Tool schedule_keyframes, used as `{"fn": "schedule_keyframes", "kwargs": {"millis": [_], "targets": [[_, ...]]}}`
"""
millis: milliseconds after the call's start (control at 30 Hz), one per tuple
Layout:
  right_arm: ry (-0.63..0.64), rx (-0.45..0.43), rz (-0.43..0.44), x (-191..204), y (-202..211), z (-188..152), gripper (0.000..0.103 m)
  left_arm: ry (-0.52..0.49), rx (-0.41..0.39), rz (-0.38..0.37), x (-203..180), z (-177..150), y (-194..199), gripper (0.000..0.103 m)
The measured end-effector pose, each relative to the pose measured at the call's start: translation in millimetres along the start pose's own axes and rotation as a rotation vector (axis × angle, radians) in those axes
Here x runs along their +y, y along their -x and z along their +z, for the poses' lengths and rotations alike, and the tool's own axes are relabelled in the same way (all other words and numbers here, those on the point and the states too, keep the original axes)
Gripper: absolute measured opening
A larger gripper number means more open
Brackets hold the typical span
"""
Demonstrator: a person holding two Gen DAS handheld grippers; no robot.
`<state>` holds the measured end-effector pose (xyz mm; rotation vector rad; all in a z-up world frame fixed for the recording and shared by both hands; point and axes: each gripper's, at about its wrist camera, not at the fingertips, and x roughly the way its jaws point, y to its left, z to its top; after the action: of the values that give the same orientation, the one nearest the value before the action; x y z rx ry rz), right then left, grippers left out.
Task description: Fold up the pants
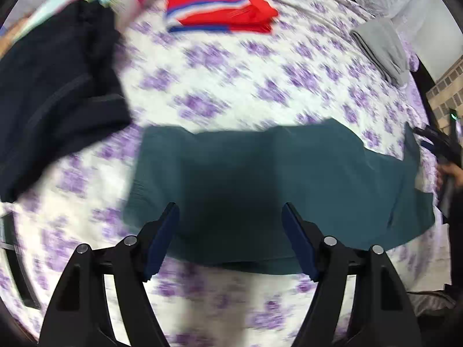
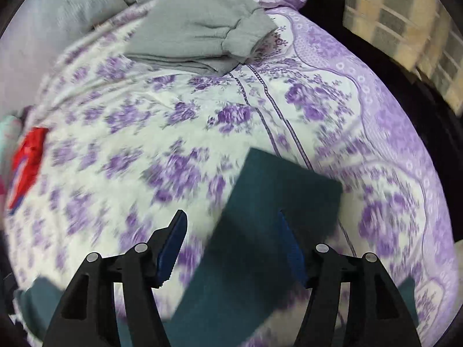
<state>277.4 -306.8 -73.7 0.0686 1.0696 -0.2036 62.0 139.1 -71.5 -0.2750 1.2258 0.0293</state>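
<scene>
Nearest, the left gripper (image 1: 230, 211) hangs with its jaws spread wide above the teal pants (image 1: 275, 179), gripping nothing. The right gripper (image 2: 231, 219) is likewise spread wide and empty over one end of them. The pants lie folded flat on a purple-flowered bedspread (image 1: 231, 86). Farther off lie dark clothing (image 1: 58, 86) at left, a grey folded garment (image 2: 196, 34) at right, and a red striped garment (image 1: 220, 11) farthest.

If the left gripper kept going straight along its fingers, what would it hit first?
Most likely the teal pants lying on the floral bedspread: the open left gripper points down at their dark middle, nothing visible between, though depth is hard to judge.
</scene>
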Motion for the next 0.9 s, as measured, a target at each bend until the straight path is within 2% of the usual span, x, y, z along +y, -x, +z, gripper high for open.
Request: {"fn": "schedule_keyframes", "kwargs": {"millis": [100,200,267,300,333,367,467,500,600,700,800,900], "targets": [[0.008,0.036,-0.049,1.8,-17.4,9.0,0.057,-0.027,0.041,0.026,-15.9,-3.6,-19.7,0.071],[-0.003,0.076,-0.059,-3.2,-30.6,9.9,0.047,-0.011,0.093,0.019,-17.5,-12.2,-37.4,0.071],[-0.004,0.085,-0.066,-8.4,-36.0,9.0,0.027,-0.003,0.114,0.035,-15.9,-17.4,-44.3,0.071],[-0.014,0.084,-0.053,-14.3,-36.3,8.8,0.021,-0.003,0.118,0.041,-14.0,-19.0,-46.1,0.071],[-0.025,0.082,-0.035,-18.2,-35.7,9.3,0.008,-0.001,0.120,0.042,-13.2,-19.3,-48.7,0.071],[-0.046,0.077,-0.010,-25.0,-33.0,9.9,0.003,0.000,0.120,0.040,-13.4,-19.9,-50.6,0.071],[-0.125,-0.008,0.086,-52.7,-0.7,7.3,0.003,-0.009,0.126,0.046,-16.1,-18.8,-54.4,0.071],[-0.165,-0.056,0.143,-68.7,19.3,2.5,0.003,-0.012,0.128,0.047,-16.4,-18.4,-55.0,0.071],[-0.219,-0.136,0.236,-102.4,61.3,-15.2,0.003,-0.020,0.133,0.051,-19.1,-17.9,-59.1,0.071],[-0.250,-0.193,0.277,-142.3,103.1,-46.2,0.003,-0.034,0.136,0.051,-24.6,-16.1,-64.2,0.076],[-0.307,-0.210,0.291,-174.6,120.1,-75.5,0.003,-0.060,0.141,0.058,-29.5,-14.7,-67.4,0.080],[-0.356,-0.194,0.281,-198.7,120.3,-106.4,0.003,-0.082,0.142,0.067,-34.8,-13.1,-70.4,0.080]]}}
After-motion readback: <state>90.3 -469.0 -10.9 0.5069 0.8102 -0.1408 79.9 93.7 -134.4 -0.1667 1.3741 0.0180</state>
